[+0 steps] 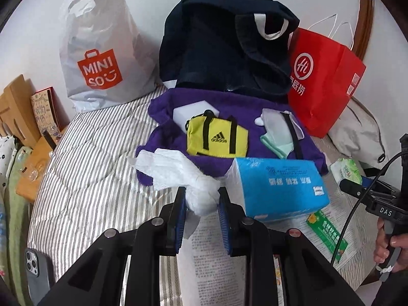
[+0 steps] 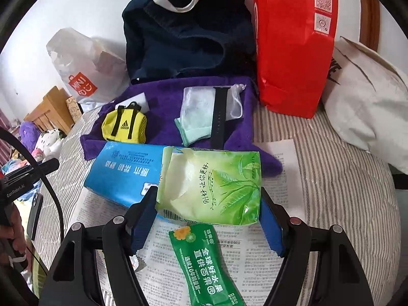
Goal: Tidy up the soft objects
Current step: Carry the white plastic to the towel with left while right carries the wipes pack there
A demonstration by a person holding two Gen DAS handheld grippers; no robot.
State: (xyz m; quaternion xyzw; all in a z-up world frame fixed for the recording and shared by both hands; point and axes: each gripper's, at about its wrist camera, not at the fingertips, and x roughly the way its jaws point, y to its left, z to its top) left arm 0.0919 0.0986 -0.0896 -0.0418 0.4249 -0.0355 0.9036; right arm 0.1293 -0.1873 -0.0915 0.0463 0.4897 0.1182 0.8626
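My left gripper (image 1: 202, 199) is shut on a crumpled white tissue (image 1: 178, 176), held just above the striped bedding by the purple towel's (image 1: 229, 102) near edge. My right gripper (image 2: 207, 204) is shut on a green tissue pack (image 2: 214, 183), lifted over the newspaper. On the purple towel (image 2: 165, 94) lie a yellow Adidas pouch (image 1: 216, 137) (image 2: 125, 125), a mint cloth (image 1: 276, 142) (image 2: 196, 125) with a black strap (image 2: 219, 117), and a white box (image 1: 191, 111). A blue tissue pack (image 1: 278, 186) (image 2: 122, 176) sits at the towel's front.
A dark navy garment (image 1: 224, 43) is piled behind the towel. A red paper bag (image 1: 323, 81) stands right, a white Miniso bag (image 1: 99, 51) left. A green sachet (image 2: 209, 265) lies on newspaper (image 2: 285, 260). A white pillow (image 2: 367, 102) is far right. A phone (image 1: 38, 270) lies at the bed's left edge.
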